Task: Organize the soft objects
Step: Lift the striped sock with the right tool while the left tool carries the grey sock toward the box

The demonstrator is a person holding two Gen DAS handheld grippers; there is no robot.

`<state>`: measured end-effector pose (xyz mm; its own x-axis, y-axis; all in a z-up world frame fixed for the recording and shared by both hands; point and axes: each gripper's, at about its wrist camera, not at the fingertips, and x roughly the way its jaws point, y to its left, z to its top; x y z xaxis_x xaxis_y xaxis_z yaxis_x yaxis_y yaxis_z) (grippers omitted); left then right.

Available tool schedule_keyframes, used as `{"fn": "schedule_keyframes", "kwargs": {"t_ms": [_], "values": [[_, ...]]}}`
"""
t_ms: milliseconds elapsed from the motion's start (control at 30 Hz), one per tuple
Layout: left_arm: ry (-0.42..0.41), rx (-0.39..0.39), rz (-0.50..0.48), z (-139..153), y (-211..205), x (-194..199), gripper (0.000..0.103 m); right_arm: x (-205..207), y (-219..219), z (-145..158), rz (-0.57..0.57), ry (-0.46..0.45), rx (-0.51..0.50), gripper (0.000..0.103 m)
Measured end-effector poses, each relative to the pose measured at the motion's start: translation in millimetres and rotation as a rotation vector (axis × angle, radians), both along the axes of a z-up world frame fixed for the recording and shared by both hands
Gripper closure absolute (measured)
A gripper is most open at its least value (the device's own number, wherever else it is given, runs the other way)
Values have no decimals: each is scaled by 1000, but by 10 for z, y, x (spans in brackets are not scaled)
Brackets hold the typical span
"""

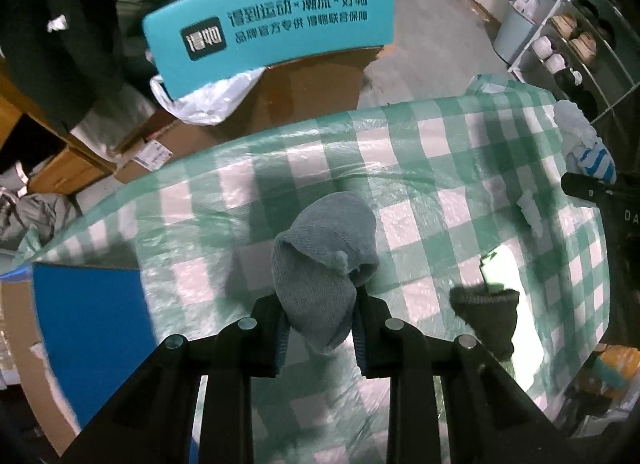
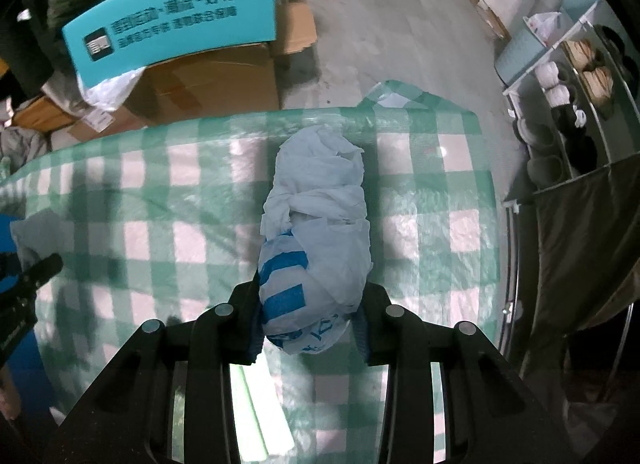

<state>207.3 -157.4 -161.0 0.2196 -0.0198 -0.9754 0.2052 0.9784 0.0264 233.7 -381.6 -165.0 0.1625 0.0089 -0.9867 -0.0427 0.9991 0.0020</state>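
My left gripper (image 1: 320,328) is shut on a grey-blue terry cloth (image 1: 324,260) and holds it above the green-and-white checked table cover (image 1: 440,152). My right gripper (image 2: 310,316) is shut on a white plastic bag bundle with blue print (image 2: 320,232), held above the same cover (image 2: 160,192). That bundle also shows at the right edge of the left wrist view (image 1: 584,144). A dark knitted piece (image 1: 488,316) lies on the cover right of my left gripper. A small white scrap (image 1: 532,212) lies further back.
A teal foam board with printed characters (image 1: 272,28) leans on cardboard boxes (image 1: 312,88) beyond the table. A blue panel (image 1: 88,328) stands at the table's left. Shelves with rolled items (image 2: 576,80) stand at the right. The other gripper's tip shows at left (image 2: 36,272).
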Motion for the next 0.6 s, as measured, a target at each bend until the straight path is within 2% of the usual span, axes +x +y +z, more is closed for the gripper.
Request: {"fn": "schedule_keyframes", "kwargs": {"t_ms": [400,600], "values": [[-63,-6,10,503,286,-382,77,-377,360,435,54,-52,56,70],[-69,9,6,586,415,-589,77,-596,598,640,92,-81,90,70]]}}
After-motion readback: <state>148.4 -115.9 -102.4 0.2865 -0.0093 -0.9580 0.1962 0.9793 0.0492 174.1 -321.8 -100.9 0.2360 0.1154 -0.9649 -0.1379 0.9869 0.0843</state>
